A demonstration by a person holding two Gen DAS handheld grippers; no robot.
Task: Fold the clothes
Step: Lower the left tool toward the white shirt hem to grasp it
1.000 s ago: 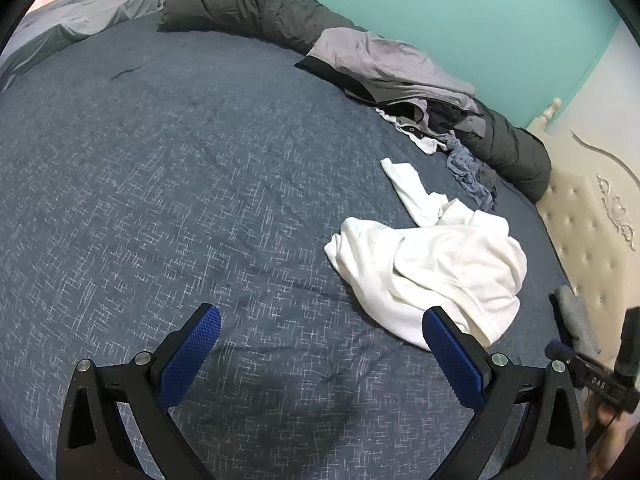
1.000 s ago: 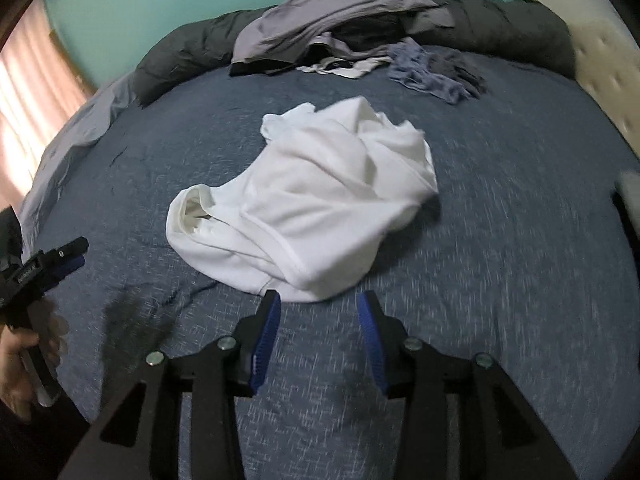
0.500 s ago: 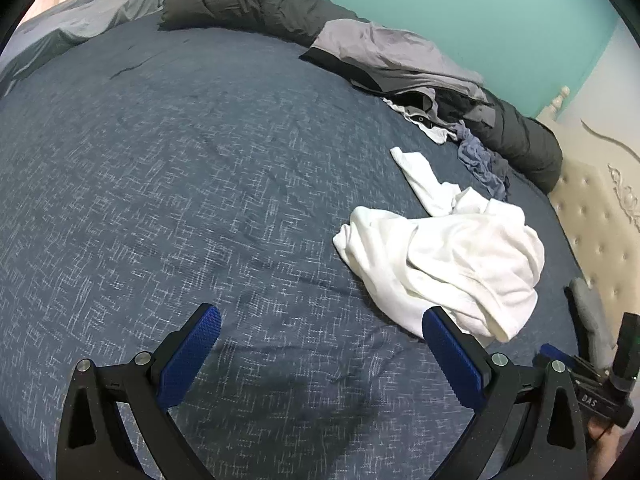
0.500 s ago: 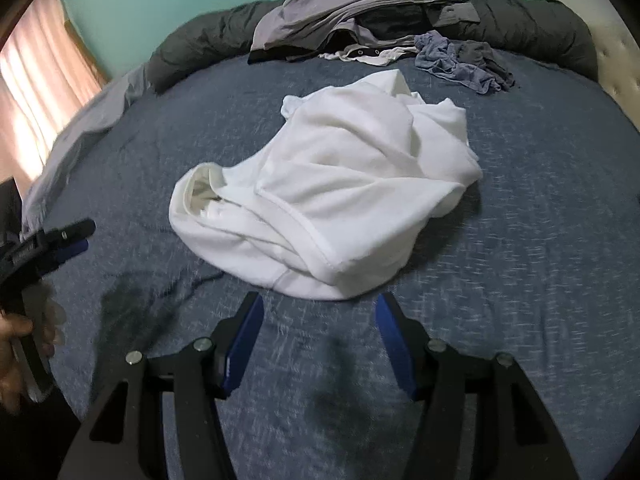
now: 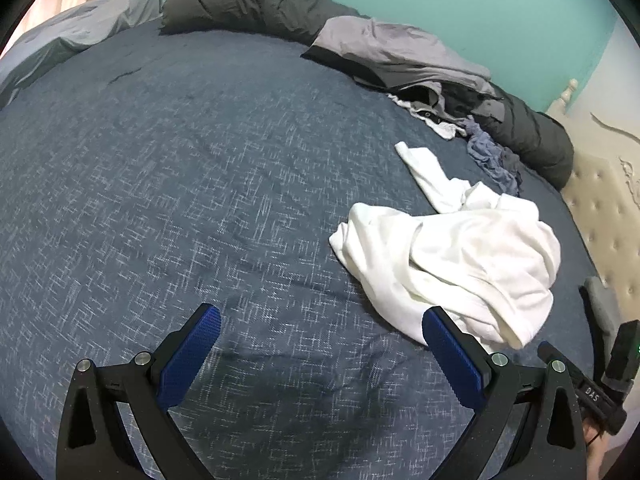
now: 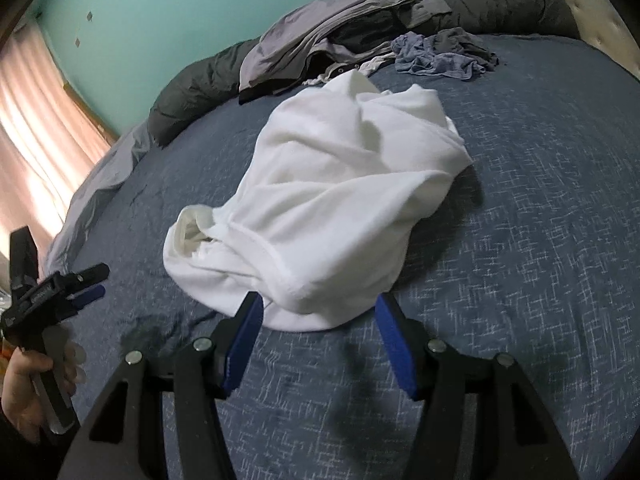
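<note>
A crumpled white shirt (image 5: 452, 256) (image 6: 336, 200) lies in a heap on the dark blue bed cover (image 5: 180, 184) (image 6: 540, 260). My left gripper (image 5: 320, 320) is open wide over bare cover, its right pad just short of the shirt's near edge. My right gripper (image 6: 318, 310) is open too, and the shirt's near hem sits between its blue pads; I cannot tell if they touch it. Each gripper shows in the other's view: the right gripper (image 5: 580, 380) at bottom right, the left gripper (image 6: 86, 286) at left, held by a hand (image 6: 28, 400).
A pile of grey and dark clothes (image 5: 404, 60) (image 6: 320, 44) and a blue-grey garment (image 5: 492, 156) (image 6: 444, 56) lie at the far side, against a dark rolled duvet (image 5: 248, 4). A tufted cream headboard (image 5: 600, 208) borders the right. A curtain (image 6: 32, 120) hangs at left.
My right gripper has opened wider and moved forward until the shirt's hem sits between its pads. The left gripper has drifted slightly and stays open.
</note>
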